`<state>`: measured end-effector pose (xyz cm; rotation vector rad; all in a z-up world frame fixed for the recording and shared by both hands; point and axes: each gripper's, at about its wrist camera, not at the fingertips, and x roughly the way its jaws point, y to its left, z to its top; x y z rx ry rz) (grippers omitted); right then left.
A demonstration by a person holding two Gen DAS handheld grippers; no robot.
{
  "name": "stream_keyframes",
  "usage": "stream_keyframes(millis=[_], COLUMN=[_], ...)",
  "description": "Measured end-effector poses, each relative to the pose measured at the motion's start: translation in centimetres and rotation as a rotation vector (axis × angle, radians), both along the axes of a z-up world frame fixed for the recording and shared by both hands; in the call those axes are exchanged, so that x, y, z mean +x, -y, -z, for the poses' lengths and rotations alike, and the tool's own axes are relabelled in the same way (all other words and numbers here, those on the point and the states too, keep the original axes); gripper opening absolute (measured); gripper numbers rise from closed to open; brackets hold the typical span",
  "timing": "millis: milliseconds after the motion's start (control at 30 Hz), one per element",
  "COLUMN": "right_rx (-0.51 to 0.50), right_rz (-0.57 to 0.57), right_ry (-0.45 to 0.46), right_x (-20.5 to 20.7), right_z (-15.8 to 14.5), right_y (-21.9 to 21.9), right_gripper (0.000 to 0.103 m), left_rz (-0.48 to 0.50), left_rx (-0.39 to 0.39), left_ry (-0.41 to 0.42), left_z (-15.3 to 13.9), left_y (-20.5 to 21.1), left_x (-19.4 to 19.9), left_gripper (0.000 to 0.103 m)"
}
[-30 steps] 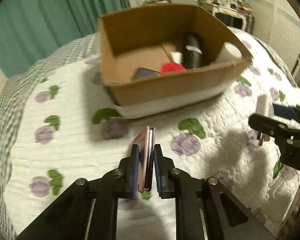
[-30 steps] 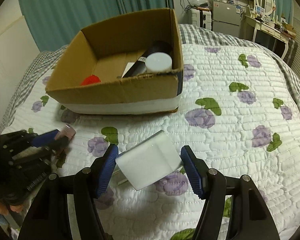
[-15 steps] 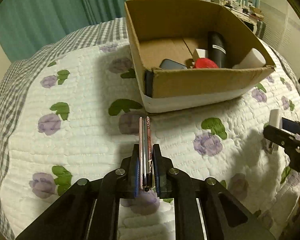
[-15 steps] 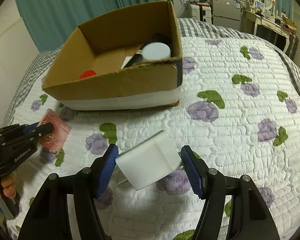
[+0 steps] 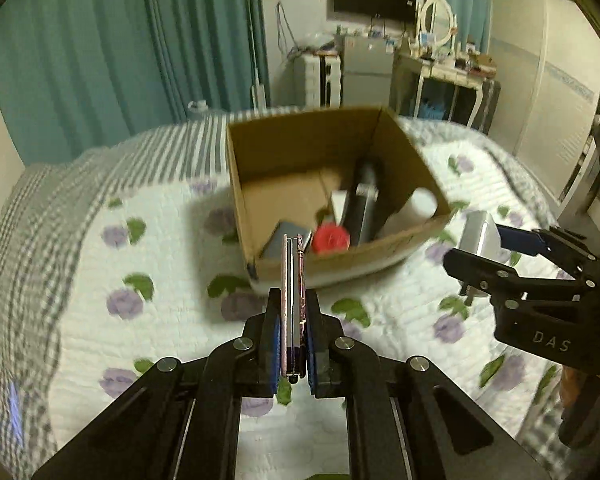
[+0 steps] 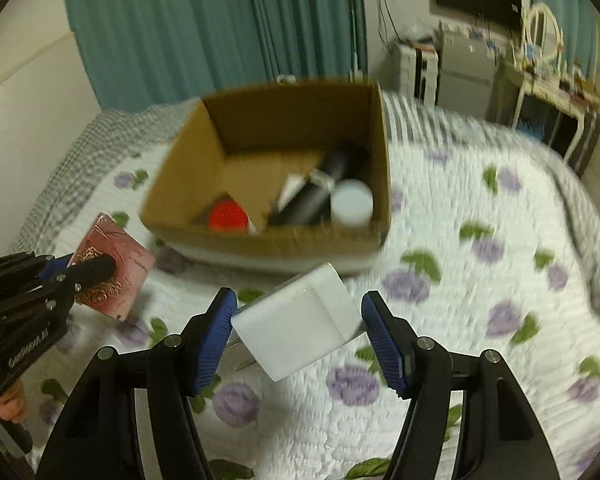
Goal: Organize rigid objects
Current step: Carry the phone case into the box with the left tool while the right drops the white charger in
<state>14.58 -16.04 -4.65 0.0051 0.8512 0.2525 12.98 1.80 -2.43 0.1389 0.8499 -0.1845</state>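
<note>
My left gripper (image 5: pixel 292 332) is shut on a thin pink card case (image 5: pixel 291 280), held edge-on above the quilt in front of the cardboard box (image 5: pixel 412 164). The right wrist view shows the case's flat pink face (image 6: pixel 112 268) in the left gripper (image 6: pixel 96 268). My right gripper (image 6: pixel 296 320) is shut on a white plug adapter (image 6: pixel 300 320), held above the quilt before the box (image 6: pixel 284 240). The adapter also shows in the left wrist view (image 5: pixel 478 232), in the right gripper (image 5: pixel 488 248).
The box holds a black bottle (image 6: pixel 324 192), a white-capped cylinder (image 6: pixel 352 202), a red lid (image 6: pixel 228 216) and a dark flat item (image 5: pixel 288 236). It stands on a flowered white quilt (image 6: pixel 480 280). Teal curtains (image 5: pixel 160 40) and a cluttered desk (image 5: pixel 444 64) stand behind.
Both grippers have risen with their objects and tilted up; the views now show more of the room behind. The box sits farther off in both views.
</note>
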Motion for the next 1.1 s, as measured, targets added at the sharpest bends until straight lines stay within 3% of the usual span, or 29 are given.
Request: stream_keyframes(millis=[233,400,700,1000,1067,1100], right_rx=[-0.032,-0.051,-0.08,-0.08,-0.085,-0.085], right_rz=[-0.034,-0.047,-0.056,-0.057,-0.054,-0.055], right_ry=[0.112,0.148,0.097,0.068,0.066,0.065], right_x=[1.4,3.3,8.6,11.6,11.9,11.9], right_z=[-6.4,-7.9,-3.5,0.7,0.9,0.9], right_y=[-0.4,-0.5,0.2,0.4,0.3,0.3], right_gripper=[0.065,0.065,0.065,0.065,0.065,0.065], left_rz=[0.001,-0.002,-0.032,0.005,-0.003,-0.004], left_rx=[0.011,0.015,0.034,0.04,0.034,0.034], left_ry=[0.079,0.105,0.043,0.002,-0.008,-0.002], left_z=[-4.5,-5.1,0.9,4.5,4.5,4.2], left_y=[1.1,2.0,2.4,3.3,3.4,3.4], left_x=[1.8,5.4,13.3,16.4,16.5,16.3], left_gripper=[0.01,0.01,0.01,0.013,0.019,0.033])
